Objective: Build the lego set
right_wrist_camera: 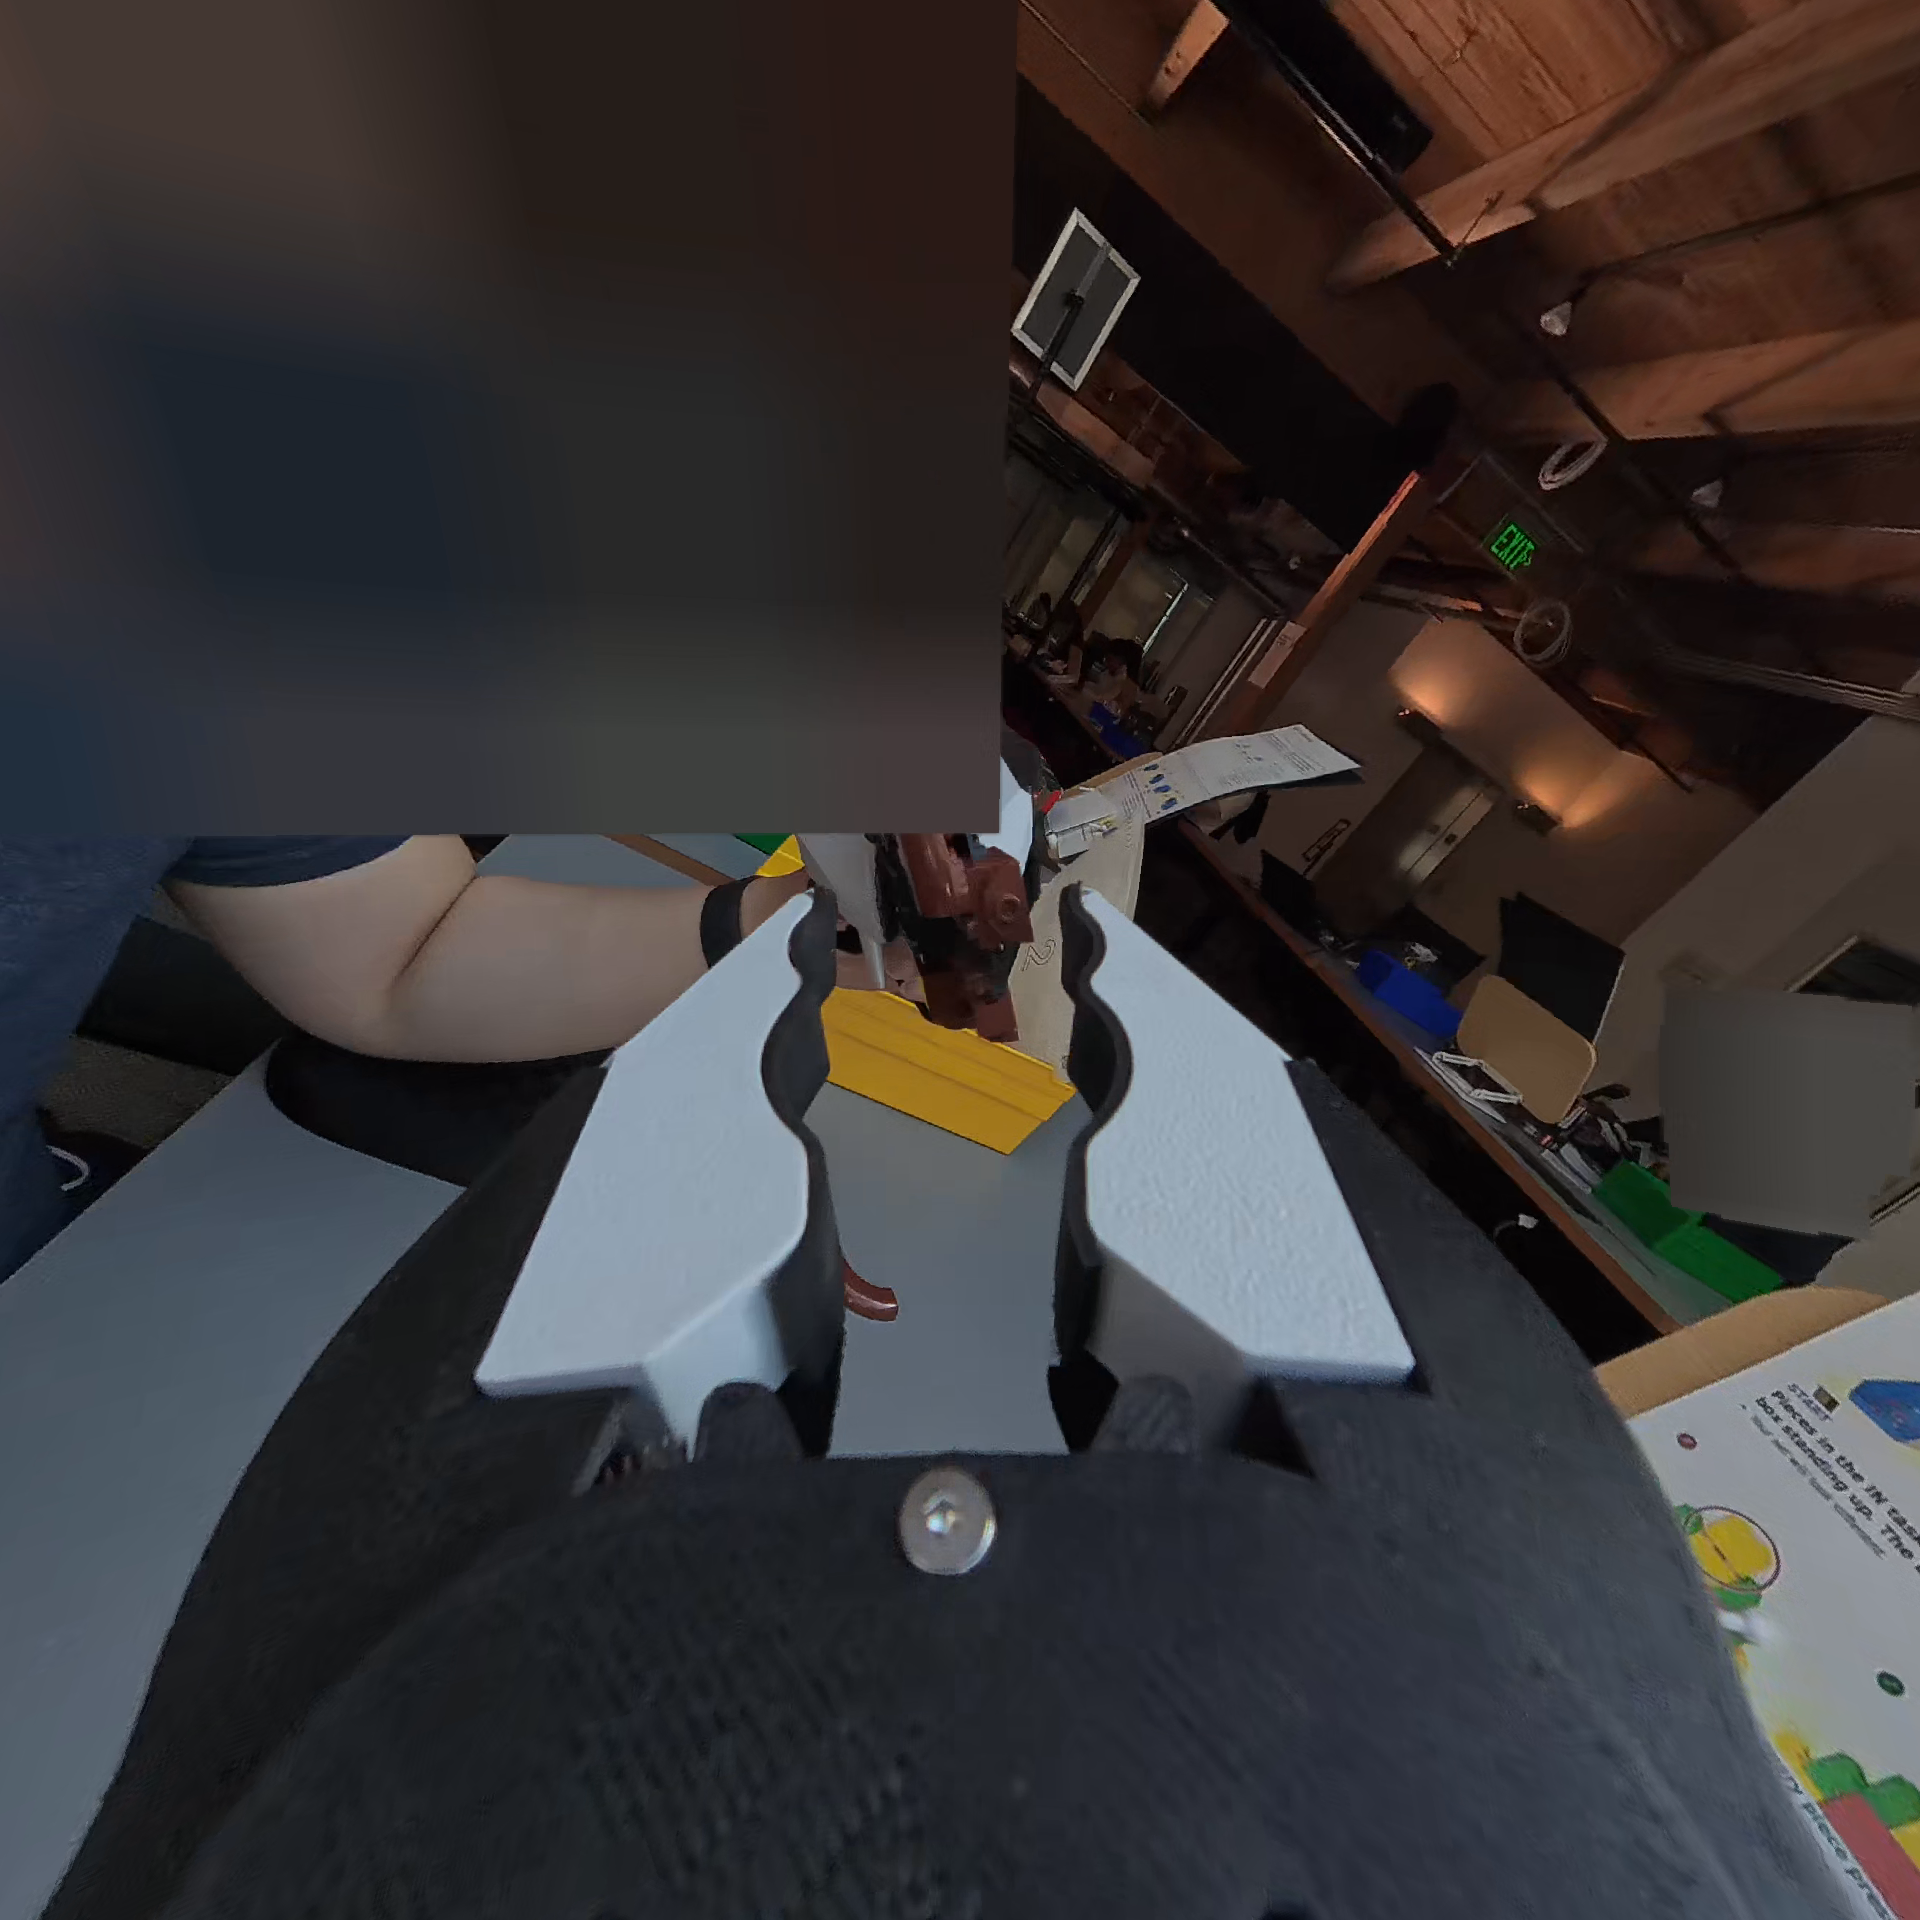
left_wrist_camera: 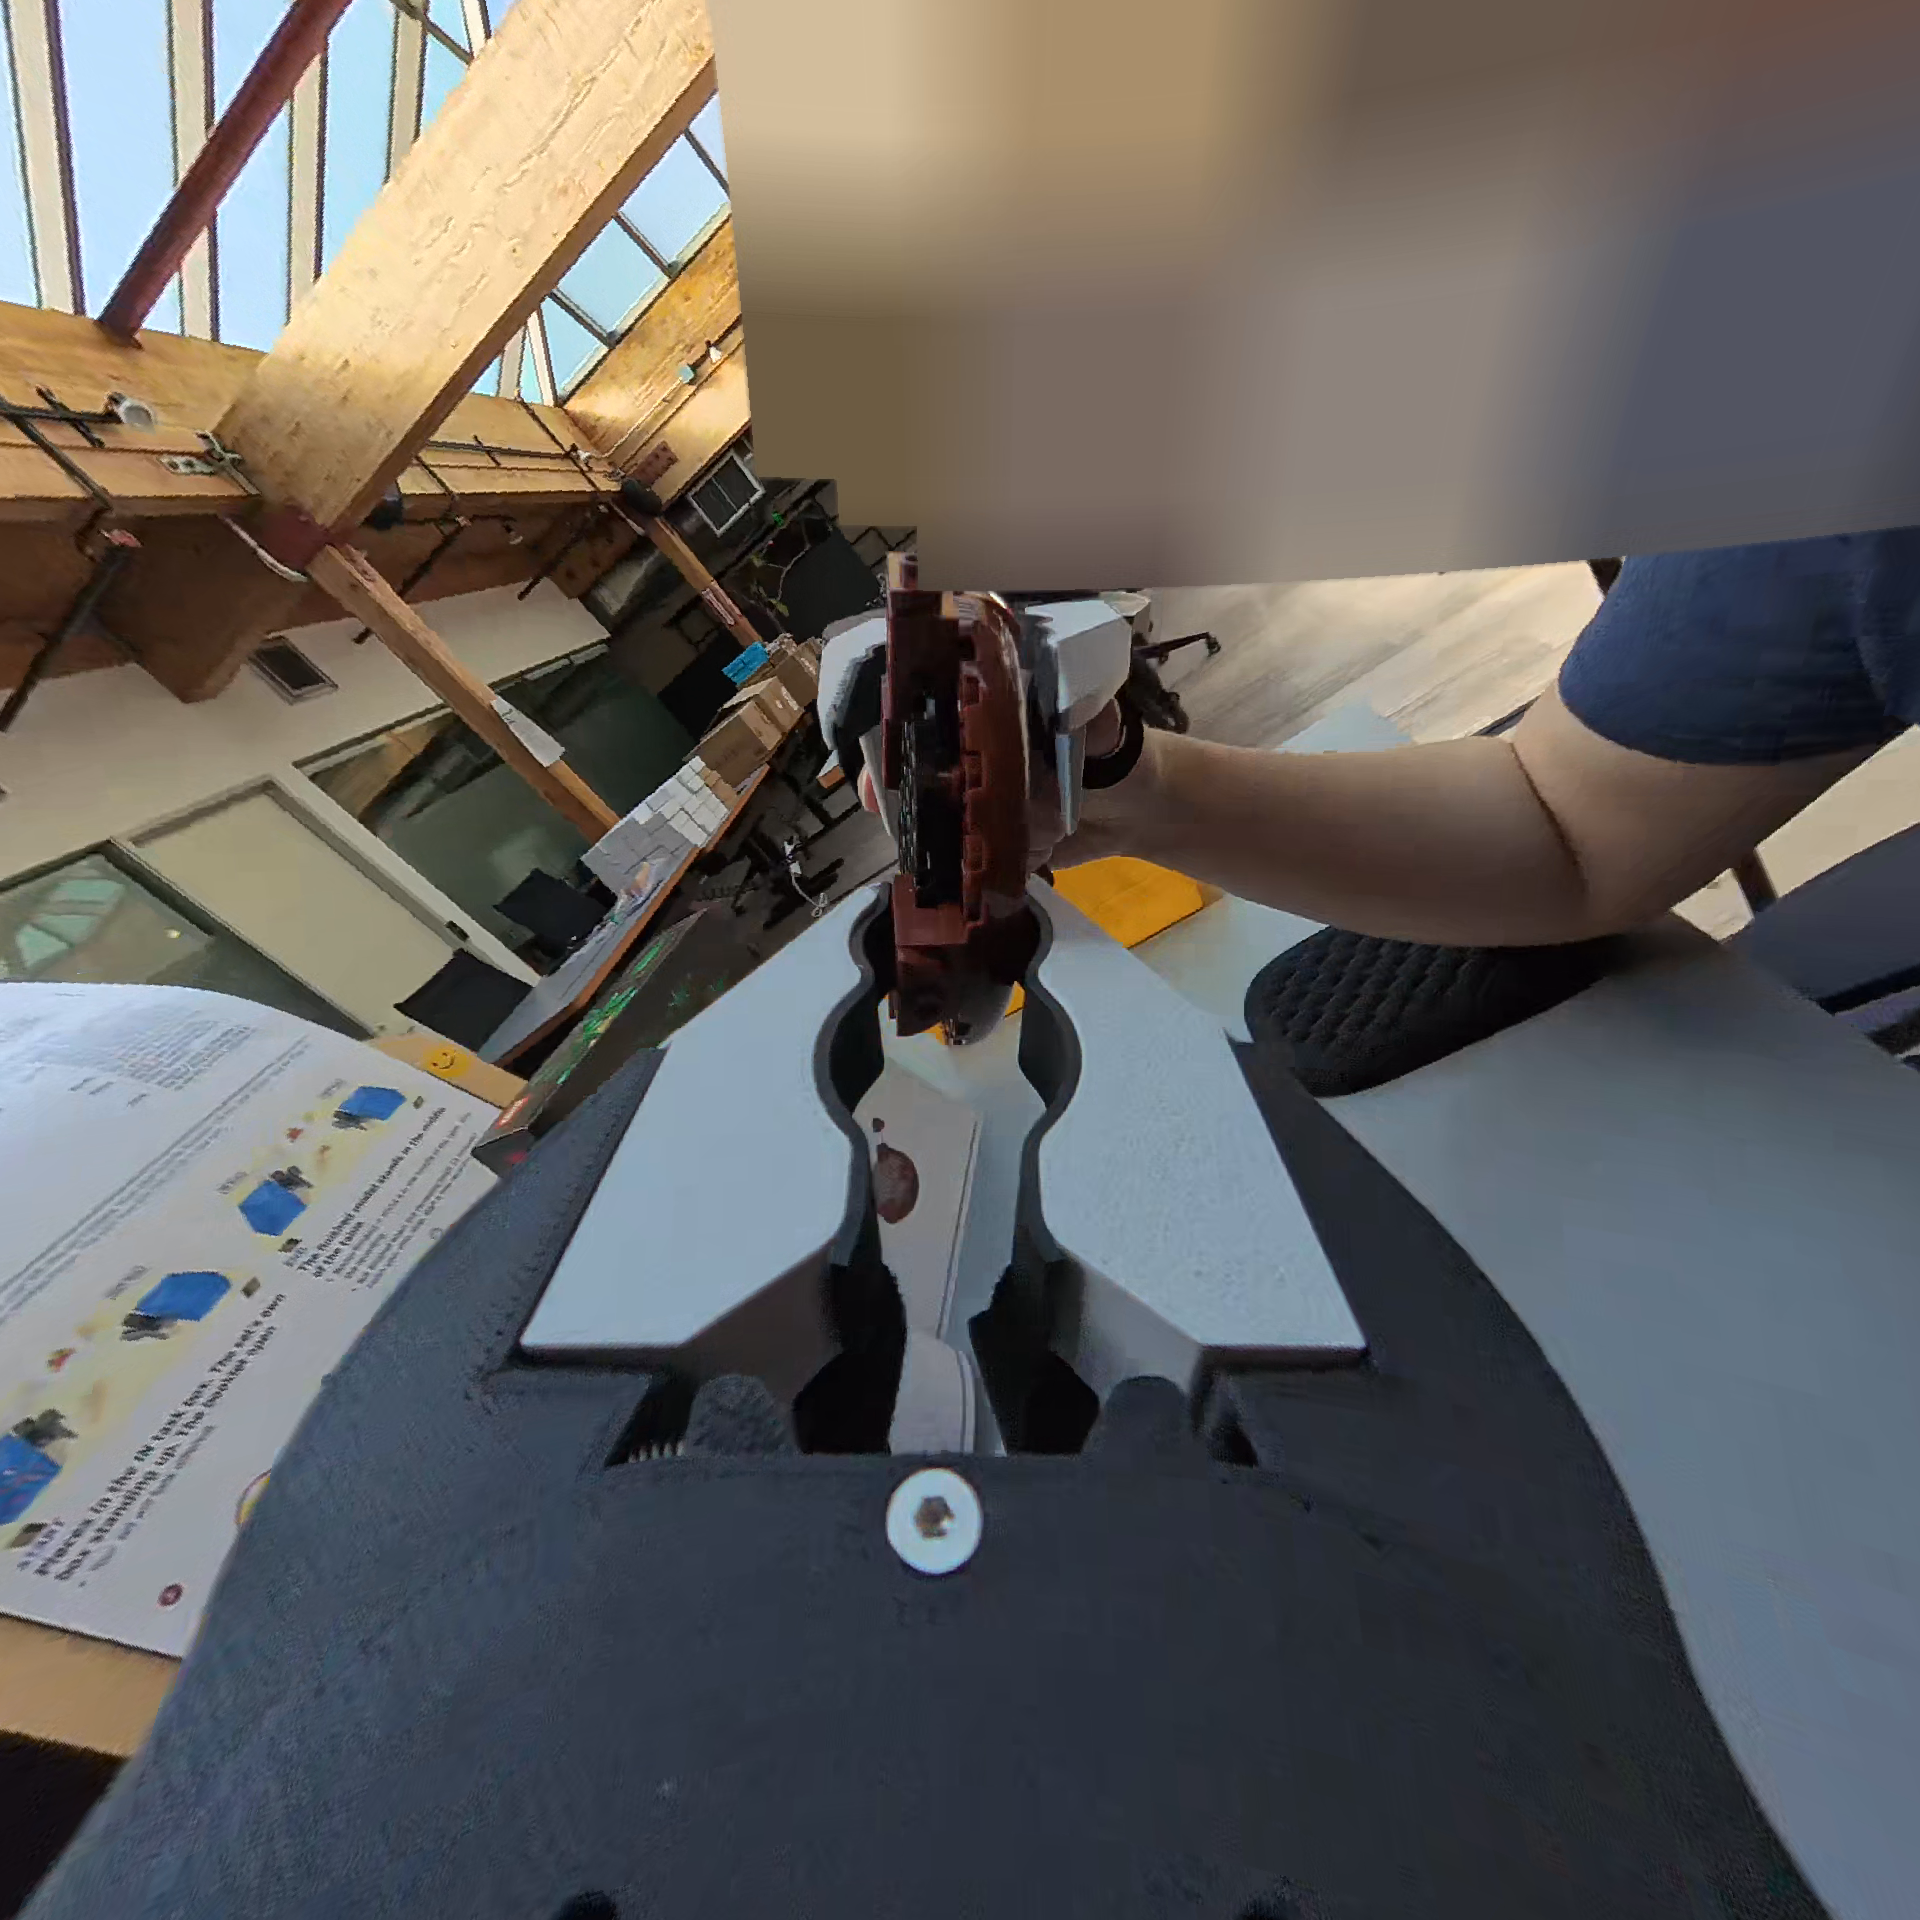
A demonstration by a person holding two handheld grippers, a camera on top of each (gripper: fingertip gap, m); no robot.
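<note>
In the left wrist view my left gripper [left_wrist_camera: 961, 914] is shut on the lower end of a brown and black lego assembly [left_wrist_camera: 951, 769], holding it upright above the white table [left_wrist_camera: 1558, 1247]. Behind it the right gripper's white fingers [left_wrist_camera: 1086, 665] stand on either side of the assembly's top. In the right wrist view my right gripper [right_wrist_camera: 951, 914] is open, with the assembly [right_wrist_camera: 977, 935] between its tips and a gap on both sides. A small curved brown piece [right_wrist_camera: 871, 1299] sits by the inner pad of its left finger; I cannot tell whether it lies on the table.
A yellow tray [right_wrist_camera: 935, 1070] lies on the table beyond the grippers. A printed instruction sheet [left_wrist_camera: 208, 1247] lies at the left and a booklet page [left_wrist_camera: 920, 1184] lies under the left gripper. A dark box [left_wrist_camera: 603, 1029] stands behind. A person's forearm [left_wrist_camera: 1455, 821] rests on a black pad [left_wrist_camera: 1403, 997]. There is about 4 centimeters between the tips of the two grippers.
</note>
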